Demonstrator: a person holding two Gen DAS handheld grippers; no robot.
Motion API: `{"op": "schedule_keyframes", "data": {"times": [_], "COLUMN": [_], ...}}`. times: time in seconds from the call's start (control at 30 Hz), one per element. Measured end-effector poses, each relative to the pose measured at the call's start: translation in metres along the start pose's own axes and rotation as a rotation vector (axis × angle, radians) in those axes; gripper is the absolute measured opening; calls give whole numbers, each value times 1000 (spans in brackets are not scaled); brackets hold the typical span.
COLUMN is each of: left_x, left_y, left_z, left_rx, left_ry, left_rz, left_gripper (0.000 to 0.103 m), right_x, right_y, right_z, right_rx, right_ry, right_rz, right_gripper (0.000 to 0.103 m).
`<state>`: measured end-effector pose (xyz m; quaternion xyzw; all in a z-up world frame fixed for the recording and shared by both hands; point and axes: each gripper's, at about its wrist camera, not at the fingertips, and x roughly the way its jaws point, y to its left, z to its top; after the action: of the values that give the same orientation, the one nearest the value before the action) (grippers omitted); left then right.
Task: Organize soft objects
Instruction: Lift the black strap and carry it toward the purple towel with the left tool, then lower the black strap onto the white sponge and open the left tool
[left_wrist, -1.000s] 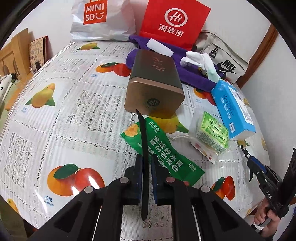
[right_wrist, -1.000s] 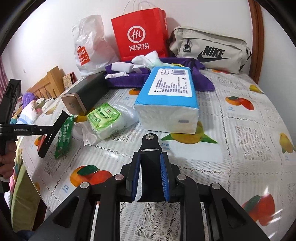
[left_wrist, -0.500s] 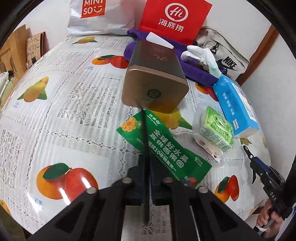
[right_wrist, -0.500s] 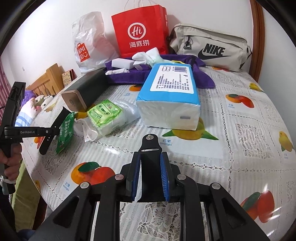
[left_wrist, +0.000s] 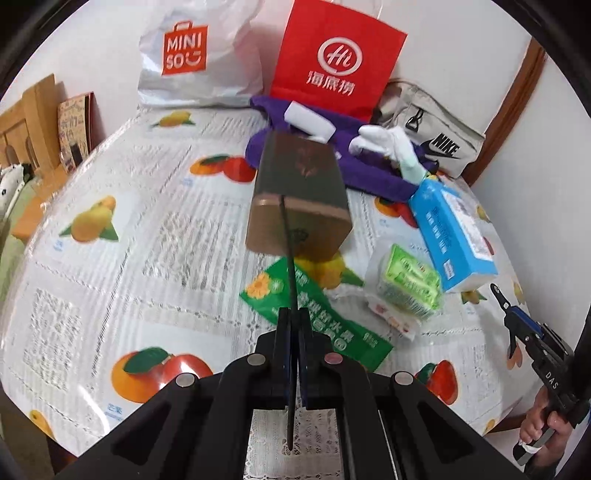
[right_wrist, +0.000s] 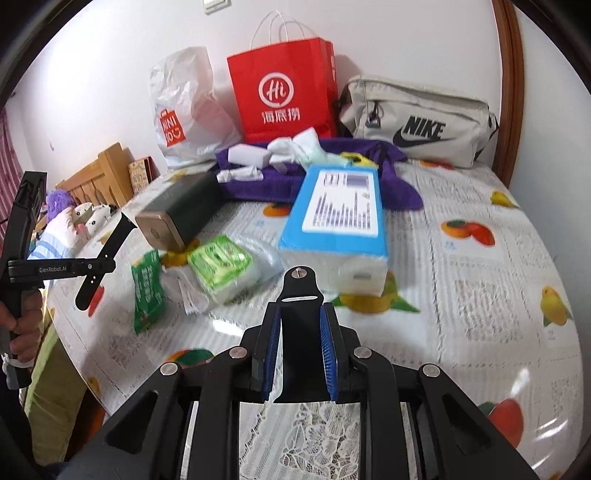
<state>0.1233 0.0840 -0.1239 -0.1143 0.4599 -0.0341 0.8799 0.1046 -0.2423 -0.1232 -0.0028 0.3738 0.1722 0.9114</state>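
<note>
A blue tissue pack (right_wrist: 338, 214) lies mid-table, also in the left wrist view (left_wrist: 452, 230). A green tissue packet (right_wrist: 219, 264) (left_wrist: 410, 282) and a flat green snack pouch (left_wrist: 317, 317) (right_wrist: 147, 290) lie beside it. White socks (left_wrist: 395, 146) (right_wrist: 299, 146) and white pads rest on a purple cloth (left_wrist: 365, 173) (right_wrist: 395, 184) at the back. My left gripper (left_wrist: 293, 325) is shut on a thin black strip, above the pouch. My right gripper (right_wrist: 299, 350) is shut on a black mount piece, near the front edge.
A dark box with a gold end (left_wrist: 299, 206) (right_wrist: 177, 214) lies in front of the left gripper. A red paper bag (right_wrist: 282, 98), a white Miniso bag (left_wrist: 192, 62) and a grey Nike bag (right_wrist: 421, 122) stand along the back wall. A wooden headboard (right_wrist: 96, 179) is at left.
The left gripper has moved forward over the green pouch toward the box. The right gripper has moved slightly closer to the blue tissue pack. Both stay shut.
</note>
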Motion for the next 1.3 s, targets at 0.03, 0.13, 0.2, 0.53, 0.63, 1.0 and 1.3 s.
{"op": "schedule_keyframes", "data": {"times": [0.03, 0.13, 0.2, 0.53, 0.63, 1.0, 1.3], "left_x": [-3, -9, -11, -11, -8, 14, 37], "left_y": [-1, -5, -8, -24, -28, -38, -39], "left_z": [3, 13, 19, 58, 71, 115, 144], "left_rx": [2, 8, 14, 42, 52, 96, 107], "left_ry": [-7, -24, -35, -67, -74, -84, -76], "left_rz": [0, -1, 7, -4, -2, 18, 48], "left_gripper": [4, 4, 4, 4, 4, 4, 4], "right_x": [-2, -6, -6, -1, 4, 30, 65], "right_y": [0, -1, -2, -13, -18, -28, -36], "right_z": [3, 15, 23, 74, 90, 135, 161], "right_rx": [-1, -14, -19, -20, -12, -25, -34], "right_ry": [-6, -28, -37, -81, -92, -114, -102], "right_rz": [4, 4, 2, -7, -14, -30, -27], "right_gripper": [22, 22, 22, 22, 22, 22, 22]}}
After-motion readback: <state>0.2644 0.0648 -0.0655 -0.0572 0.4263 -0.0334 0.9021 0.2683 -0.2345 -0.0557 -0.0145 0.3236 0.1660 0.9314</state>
